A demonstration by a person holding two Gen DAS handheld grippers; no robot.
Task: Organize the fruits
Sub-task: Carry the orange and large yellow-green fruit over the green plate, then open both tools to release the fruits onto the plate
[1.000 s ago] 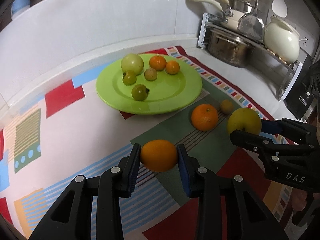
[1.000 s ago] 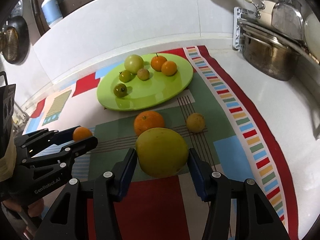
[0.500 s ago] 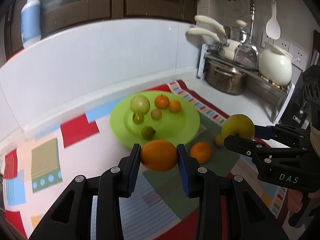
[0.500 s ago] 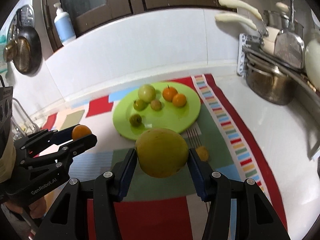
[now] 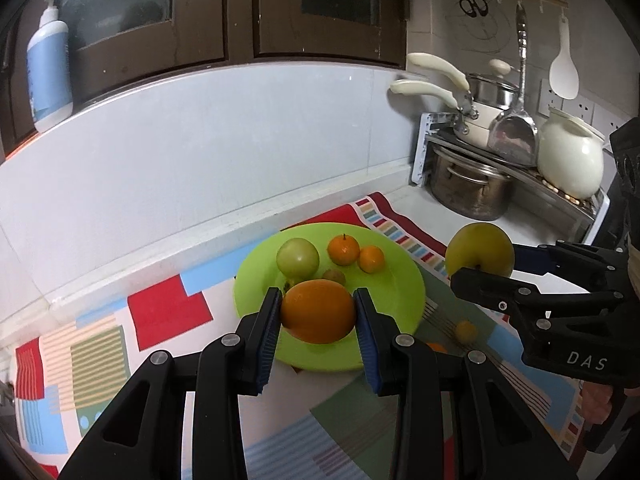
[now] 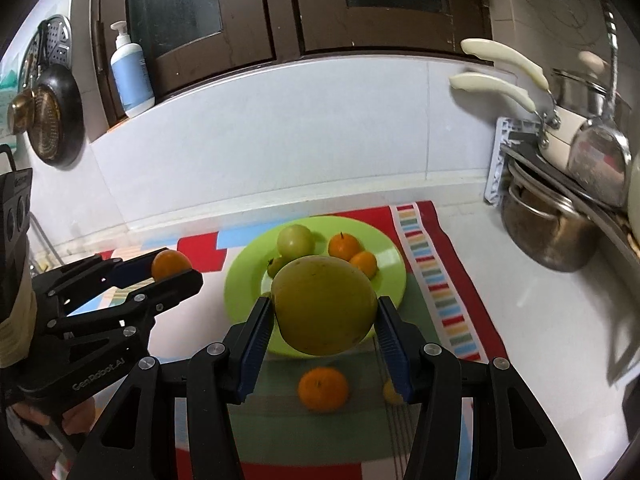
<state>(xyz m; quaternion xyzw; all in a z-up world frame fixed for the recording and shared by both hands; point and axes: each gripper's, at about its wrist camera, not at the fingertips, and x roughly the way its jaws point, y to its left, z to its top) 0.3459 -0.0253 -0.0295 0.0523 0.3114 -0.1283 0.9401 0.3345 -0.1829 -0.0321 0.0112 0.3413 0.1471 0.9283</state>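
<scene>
- Two fruits are held off the desk: we see the left gripper (image 5: 317, 312) closed on an orange (image 5: 318, 311), its blue pads pressing both sides of the fruit.
- Our right gripper (image 6: 325, 322) is clamped on a large yellow-green apple (image 6: 325, 305), which fills the gap between its pads.
- Ahead of and below both grippers lies the green plate (image 5: 394, 300), on a colourful patterned mat (image 5: 168, 314) that covers the desk.
- On the plate, beyond the left gripper's orange, we count a pale green fruit (image 5: 298, 257), two small oranges (image 5: 343, 249) touching each other, and a small brownish fruit (image 5: 334, 276) partly hidden behind the held orange.
- Below the right gripper, nearer to us than the plate, a loose orange (image 6: 323, 389) rests on the mat, with a small yellow fruit (image 6: 390, 392) just to its right, half hidden by the gripper's right finger.
- Far right of both grippers, a rack (image 5: 560, 200) carries a steel pot (image 5: 468, 190) and a white kettle (image 5: 570, 160).
</scene>
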